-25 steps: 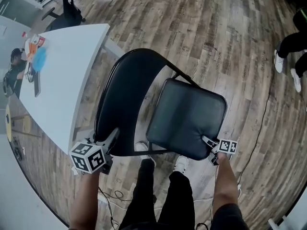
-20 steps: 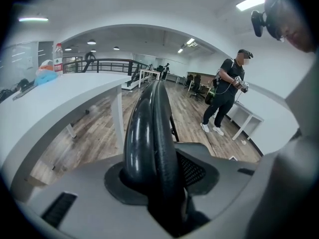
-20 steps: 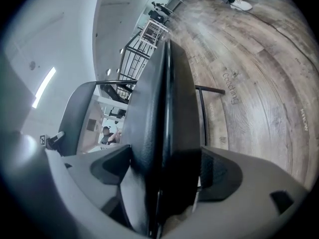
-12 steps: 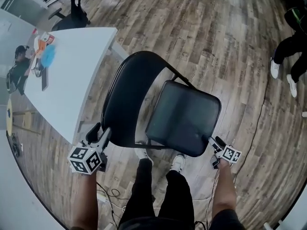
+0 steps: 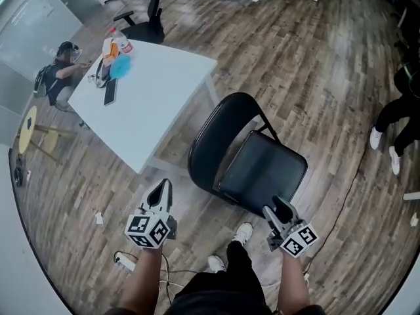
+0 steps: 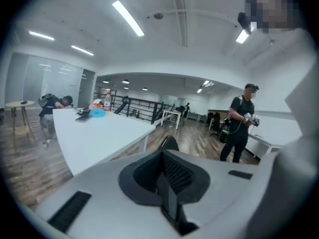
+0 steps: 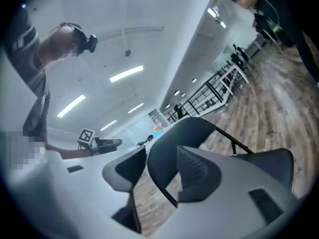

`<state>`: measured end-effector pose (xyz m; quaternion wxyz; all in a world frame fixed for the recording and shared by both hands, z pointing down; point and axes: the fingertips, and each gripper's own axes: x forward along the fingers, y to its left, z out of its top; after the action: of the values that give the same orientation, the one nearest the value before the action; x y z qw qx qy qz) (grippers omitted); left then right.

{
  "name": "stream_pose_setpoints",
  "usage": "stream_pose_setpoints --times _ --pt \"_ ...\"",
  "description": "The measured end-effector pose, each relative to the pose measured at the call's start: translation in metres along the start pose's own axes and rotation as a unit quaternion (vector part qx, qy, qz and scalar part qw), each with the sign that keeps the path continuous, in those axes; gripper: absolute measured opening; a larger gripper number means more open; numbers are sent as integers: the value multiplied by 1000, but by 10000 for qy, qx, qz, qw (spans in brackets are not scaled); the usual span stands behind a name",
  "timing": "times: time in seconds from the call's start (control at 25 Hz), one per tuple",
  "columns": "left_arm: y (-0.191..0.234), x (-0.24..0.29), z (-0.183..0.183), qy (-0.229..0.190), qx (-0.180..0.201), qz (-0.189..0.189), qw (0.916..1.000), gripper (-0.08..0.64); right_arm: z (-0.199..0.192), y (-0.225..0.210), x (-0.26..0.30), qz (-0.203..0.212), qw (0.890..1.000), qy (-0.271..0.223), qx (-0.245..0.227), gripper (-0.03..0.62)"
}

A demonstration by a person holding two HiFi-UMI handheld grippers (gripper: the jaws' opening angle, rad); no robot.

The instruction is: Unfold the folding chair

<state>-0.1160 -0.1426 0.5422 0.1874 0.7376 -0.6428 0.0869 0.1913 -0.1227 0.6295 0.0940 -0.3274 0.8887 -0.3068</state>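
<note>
**A:** Wide wooden floor (image 5: 315, 58), a white table (image 5: 157, 104) at upper left, and just off its corner the folding chair (image 5: 262, 172). How does it stand?

**B:** On its own legs, seat flat, back upright, just ahead of the person's shoes (image 5: 244, 231). It looks fully opened to me, so I'd call the job as good as done.

**A:** And nobody's holding it?

**B:** No, both tools hang clear of it. The left gripper (image 5: 162, 190) sits out to the left of the chair's back, pointing toward the table. Its jaws are pressed together with nothing in them.

**A:** And the right gripper (image 5: 278, 209)?

**B:** It's by the seat's near corner, not touching. Its jaws are apart and closing. Its own view shows only the chair's back well beyond the gap, with nothing between them.

**A:** So why hands off?

**B:** My guess is that a chair standing by itself needs no steadying, so there's nothing left to grip for.
</note>
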Motion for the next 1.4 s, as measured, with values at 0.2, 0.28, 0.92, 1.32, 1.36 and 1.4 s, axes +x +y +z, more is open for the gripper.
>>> stream_pose_setpoints --times 0.2,0.28,0.92,1.32,1.36,1.4 --pt "-39 -69 -2 -333 436 -448 9975 5 23 118 0 -486 9894 -348 -1320 54" --pt "-44 -109 -9 -315 527 -525 9967 5 12 165 -4 -806 9794 -260 -1835 16" --pt "-118 -328 -55 -753 46 -648 9950 5 -12 365 -106 -1249 9236 35 -3624 15" --pt "-180 -351 -52 -728 229 -487 9959 5 -5 349 -164 -1259 9177 255 -3758 14" --pt "-189 -350 -51 -755 242 -466 9958 5 -1 347 -169 -1199 9172 244 -3791 14" --pt "-197 -348 -50 -781 247 -441 9957 5 2 347 -173 -1124 9164 231 -3834 14"
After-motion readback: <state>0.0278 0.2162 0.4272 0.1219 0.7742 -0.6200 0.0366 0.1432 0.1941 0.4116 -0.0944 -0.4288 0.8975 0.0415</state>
